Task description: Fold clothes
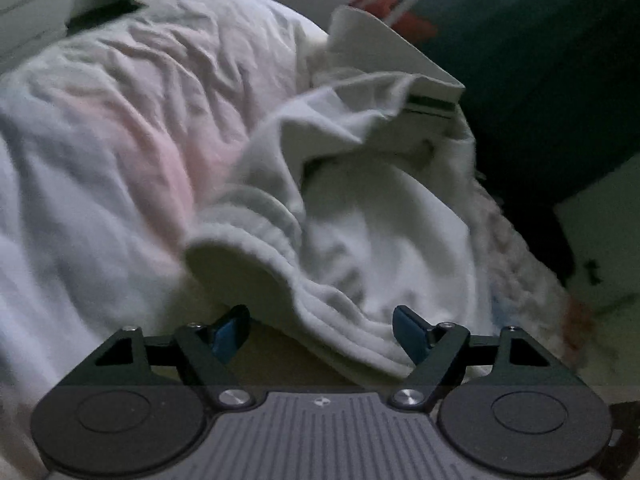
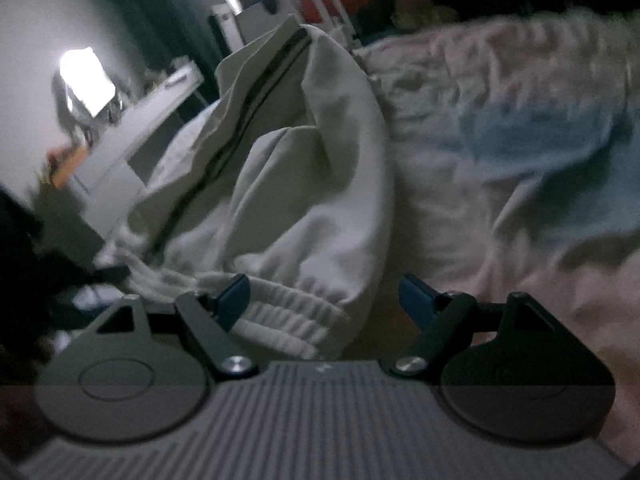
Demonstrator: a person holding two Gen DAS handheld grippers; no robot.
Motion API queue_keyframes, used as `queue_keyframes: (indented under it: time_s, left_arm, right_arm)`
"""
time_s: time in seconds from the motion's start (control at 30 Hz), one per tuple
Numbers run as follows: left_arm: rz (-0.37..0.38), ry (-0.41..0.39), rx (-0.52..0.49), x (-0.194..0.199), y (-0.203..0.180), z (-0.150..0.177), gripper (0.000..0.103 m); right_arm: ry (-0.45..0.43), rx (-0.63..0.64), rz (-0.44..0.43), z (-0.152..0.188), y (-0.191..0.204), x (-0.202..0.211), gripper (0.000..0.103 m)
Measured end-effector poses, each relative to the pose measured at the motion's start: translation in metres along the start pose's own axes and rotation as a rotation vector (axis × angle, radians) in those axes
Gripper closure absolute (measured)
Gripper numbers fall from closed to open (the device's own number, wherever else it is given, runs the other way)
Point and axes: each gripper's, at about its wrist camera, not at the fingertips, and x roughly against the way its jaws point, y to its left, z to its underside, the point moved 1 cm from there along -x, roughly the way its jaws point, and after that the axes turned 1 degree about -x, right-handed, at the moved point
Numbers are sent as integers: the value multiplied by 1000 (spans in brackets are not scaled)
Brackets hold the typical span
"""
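On the rumpled bedsheet (image 1: pixel 100 152), we hold both tongs (image 1: pixel 320 334) (image 2: pixel 324 300) released astride the white garment's (image 1: pixel 380 240) ribbed waistband (image 2: pixel 280 312), and should pinch it squarely

Count: one off-white fleece garment (image 1: pixel 372 240) with a ribbed elastic hem and one dark zipper line (image 2: pixel 236 136). One crumpled pale pink-and-blue bedsheet (image 1: pixel 120 120) under it. Two black grippers with blue pads, one per view: left gripper (image 1: pixel 320 334), right gripper (image 2: pixel 324 300).

Each claw (image 1: pixel 322 334) (image 2: pixel 324 306) is black, with blue fingertips (image 1: pixel 408 332), silver screws and a ribbed grey body.
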Motion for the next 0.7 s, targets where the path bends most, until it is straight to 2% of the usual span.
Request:
queue_keyframes:
  time_s: [0.1,0.2,0.27,0.33,0.4,0.43,0.47,0.53,0.6,0.63,0.7]
  left_arm:
    - [2,-8,39,-6,5,-3,25]
    - [-3,-7,78,-15,10,-8,31]
    - [-19,-7,104,-21,13,-12,43]
    - [-47,-37,124,-24,14,-17,50]
    - [-49,-72,113,-20,16,-21,66]
    - [-47,-82,115,-18,17,-22,82]
    - [-34,-92,135,-15,20,-23,89]
    - [28,-118,219,-6,32,-24,92]
    - [83,-156,347,5,48,-22,92]
    - [85,-174,416,10,58,-21,93]
    - [29,-200,502,16,74,-19,93]
  right_arm:
    - [18,-220,-14,-1,-30,-12,20]
    - [22,-331,-21,-2,-48,-16,19]
    - [23,-372,-32,-3,-54,-18,18]
    - [15,-346,-51,-4,-47,-17,19]
    - [8,-320,-67,-3,-41,-16,19]
    - [6,-312,-73,-4,-38,-16,19]
    - [3,-312,-77,-4,-38,-15,19]
    - [-18,-323,-84,-4,-39,-13,19]
    - [-46,-338,-94,-7,-41,-8,18]
    - [-56,-347,-103,-8,-43,-5,18]
    - [-74,-368,-125,-9,-47,0,18]
